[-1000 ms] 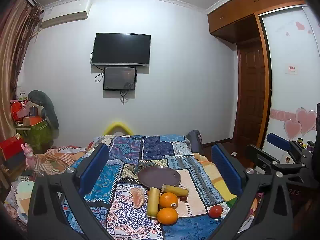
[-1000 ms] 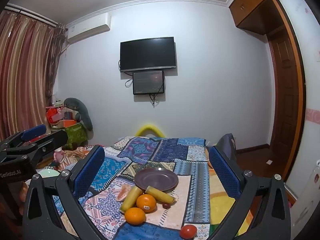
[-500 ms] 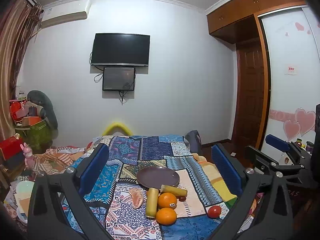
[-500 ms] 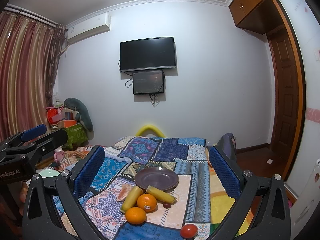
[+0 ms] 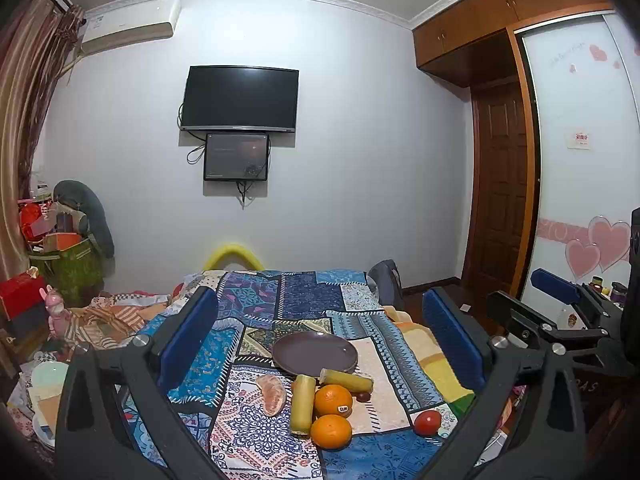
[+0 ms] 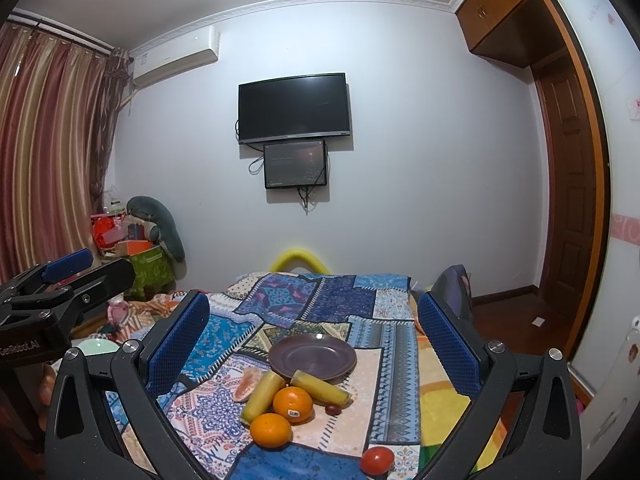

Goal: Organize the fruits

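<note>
Nothing has visibly moved since the earlier frames. Left gripper [image 5: 320, 336] and right gripper [image 6: 314, 338] hover with fingers spread wide and empty above the patchwork quilt [image 5: 256, 436]. Nearest lie a tomato [image 6: 377, 461] and two oranges [image 6: 271, 430], then two banana pieces [image 6: 264, 395], a peeled citrus segment [image 5: 273, 394] and the brown plate [image 6: 313, 356].

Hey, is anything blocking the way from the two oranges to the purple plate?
Yes. A yellow banana piece lies across the near rim of the purple plate, right behind the stickered orange. The other banana piece slants alongside both oranges. The plate itself holds nothing, and both tongs hang open above the bed.
</note>
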The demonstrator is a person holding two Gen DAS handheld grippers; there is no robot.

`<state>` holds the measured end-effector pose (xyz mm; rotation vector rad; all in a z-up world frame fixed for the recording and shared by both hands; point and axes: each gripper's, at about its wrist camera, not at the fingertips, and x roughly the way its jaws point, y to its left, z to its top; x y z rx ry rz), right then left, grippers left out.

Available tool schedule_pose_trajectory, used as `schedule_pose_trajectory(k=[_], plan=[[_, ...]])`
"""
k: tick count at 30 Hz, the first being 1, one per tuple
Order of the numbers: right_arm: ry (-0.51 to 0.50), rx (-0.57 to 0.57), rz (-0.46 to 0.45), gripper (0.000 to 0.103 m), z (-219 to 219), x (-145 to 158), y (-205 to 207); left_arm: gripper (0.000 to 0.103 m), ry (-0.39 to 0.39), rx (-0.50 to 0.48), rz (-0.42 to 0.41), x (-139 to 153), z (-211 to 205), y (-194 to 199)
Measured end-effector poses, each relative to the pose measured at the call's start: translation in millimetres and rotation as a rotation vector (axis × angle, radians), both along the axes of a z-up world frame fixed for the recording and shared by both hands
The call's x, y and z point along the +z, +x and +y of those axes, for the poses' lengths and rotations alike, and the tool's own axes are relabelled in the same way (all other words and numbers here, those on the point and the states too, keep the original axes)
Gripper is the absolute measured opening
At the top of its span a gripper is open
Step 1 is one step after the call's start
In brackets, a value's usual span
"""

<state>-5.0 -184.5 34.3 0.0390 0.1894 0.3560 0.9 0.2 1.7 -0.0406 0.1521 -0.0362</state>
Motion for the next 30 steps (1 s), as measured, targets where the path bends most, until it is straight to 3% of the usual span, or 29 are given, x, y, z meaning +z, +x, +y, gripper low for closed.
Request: schedule_pose_trajectory(k=[30], plan=[[-0.003,0.006,-0.003,0.103,0.5,-0.5,-0.7,0.103,-0.008,-0.006,0.006,-2.7,-3.8,-2.0]])
